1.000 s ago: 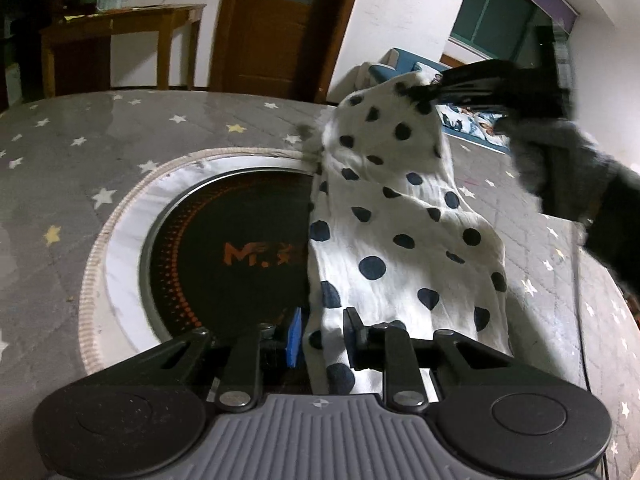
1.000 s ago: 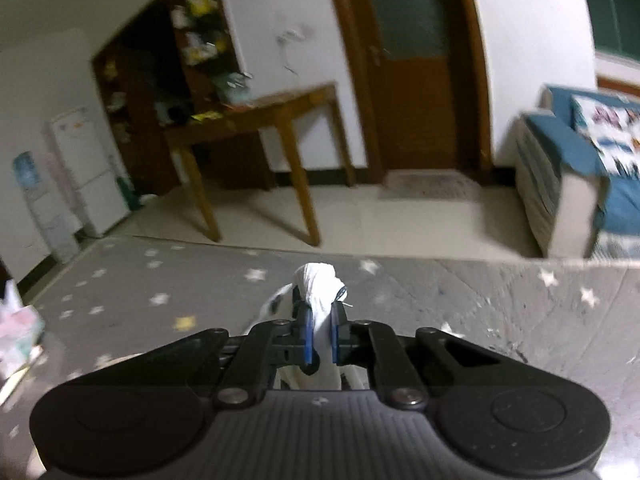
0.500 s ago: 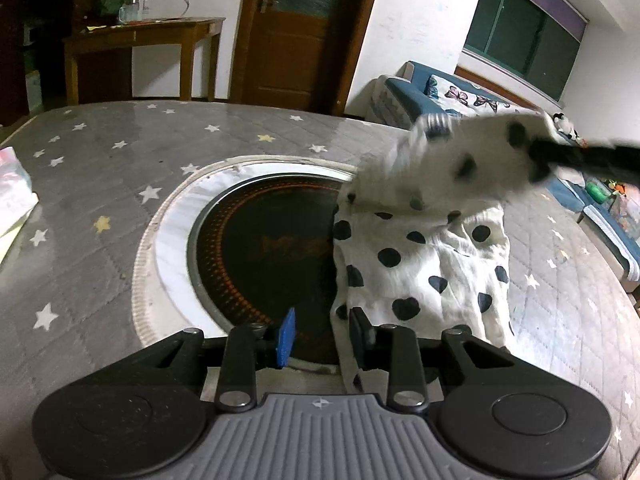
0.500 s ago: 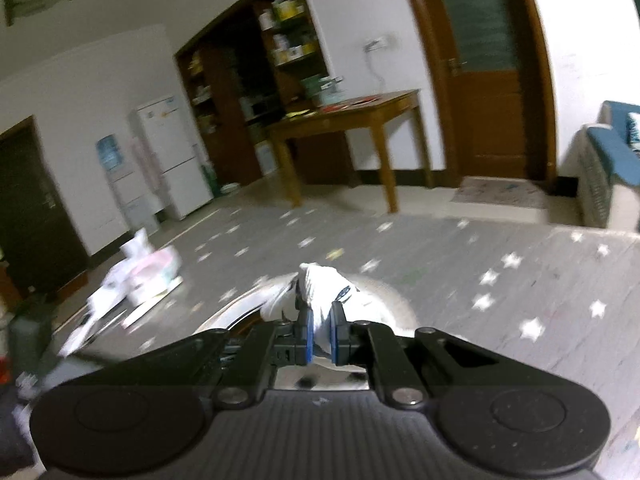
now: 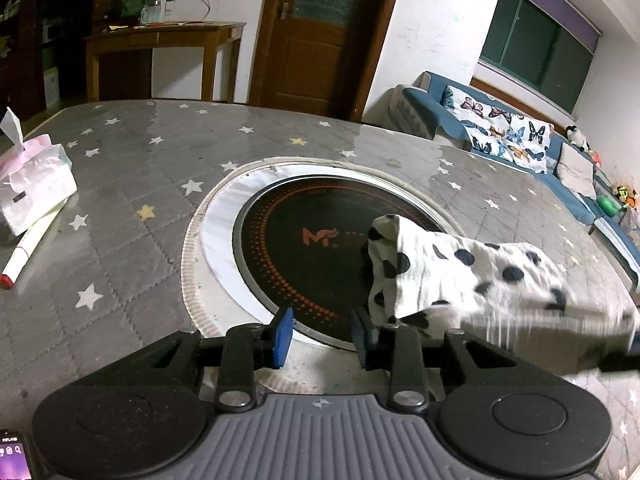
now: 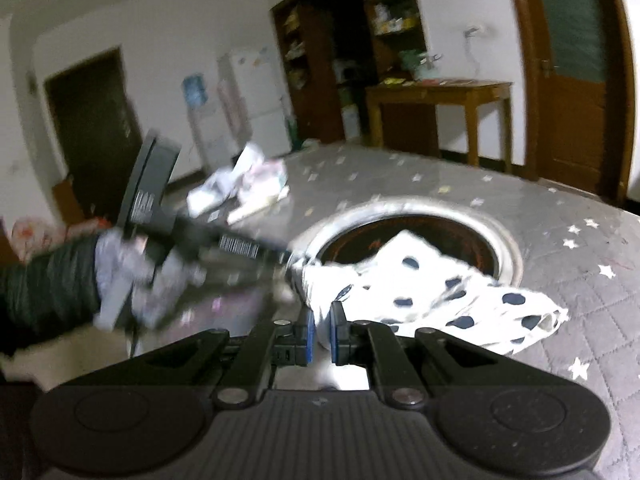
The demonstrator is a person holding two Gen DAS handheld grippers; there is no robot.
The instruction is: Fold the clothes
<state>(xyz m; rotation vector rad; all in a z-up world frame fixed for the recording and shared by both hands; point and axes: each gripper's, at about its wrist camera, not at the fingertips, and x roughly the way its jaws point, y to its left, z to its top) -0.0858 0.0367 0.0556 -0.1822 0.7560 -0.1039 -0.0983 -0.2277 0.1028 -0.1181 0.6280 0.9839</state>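
A white cloth with dark polka dots (image 5: 440, 268) lies doubled over on the right side of the round black cooktop (image 5: 304, 240) set in the grey star-patterned table (image 5: 132, 152). My left gripper (image 5: 322, 336) is open with nothing between its fingers, and the cloth's near edge sits just beyond its right finger. My right gripper (image 6: 320, 332) is shut on a bunched corner of the cloth (image 6: 440, 292), low over the table. In the left wrist view it is only a blur at the right edge. A gloved hand (image 6: 132, 272) holds the left gripper, blurred.
A tissue pack (image 5: 32, 184) and a white marker (image 5: 24, 256) lie at the table's left edge. A phone corner (image 5: 12, 456) shows at bottom left. Beyond the table stand a wooden side table (image 5: 160, 36), a door and a blue sofa (image 5: 500, 132).
The right gripper has swung the held cloth corner from high at the far side down to the near right, folding the cloth over itself. The left gripper's fingers have spread a little wider.
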